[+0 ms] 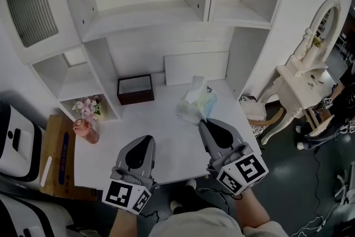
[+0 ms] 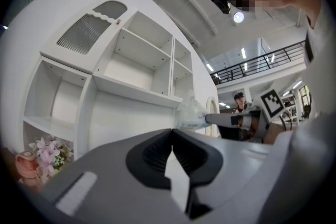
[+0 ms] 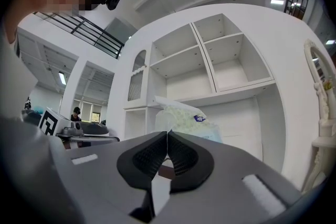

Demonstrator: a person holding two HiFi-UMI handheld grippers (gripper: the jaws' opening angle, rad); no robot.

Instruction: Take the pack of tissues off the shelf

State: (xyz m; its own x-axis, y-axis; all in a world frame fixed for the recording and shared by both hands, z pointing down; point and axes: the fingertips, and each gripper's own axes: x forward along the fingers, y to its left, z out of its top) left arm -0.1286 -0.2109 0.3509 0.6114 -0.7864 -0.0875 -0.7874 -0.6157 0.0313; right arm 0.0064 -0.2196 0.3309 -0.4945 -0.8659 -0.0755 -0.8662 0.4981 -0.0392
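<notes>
While my right fingers [image 3: 148,157] pinch near edge of pack of tissues [image 1: 196,105] over counter [image 1: 150,139], left fingers [image 2: 155,157] pressed together, empty.

From head height we looked steeply down at the tabletop [image 1: 161,141]; both claw cameras faced upward, sharing the white shelf [image 3: 210,60].

Lower part of the pack of tissues [image 3: 184,118] hidden behind the right tongs [image 3: 167,135], its blue logo [image 3: 199,118] too small to read, pink vase [image 2: 25,164] fading into the dark left edge, vanity mirror [image 3: 321,73] cut by the right edge, distant bystander [image 2: 239,101] too small to make out
</notes>
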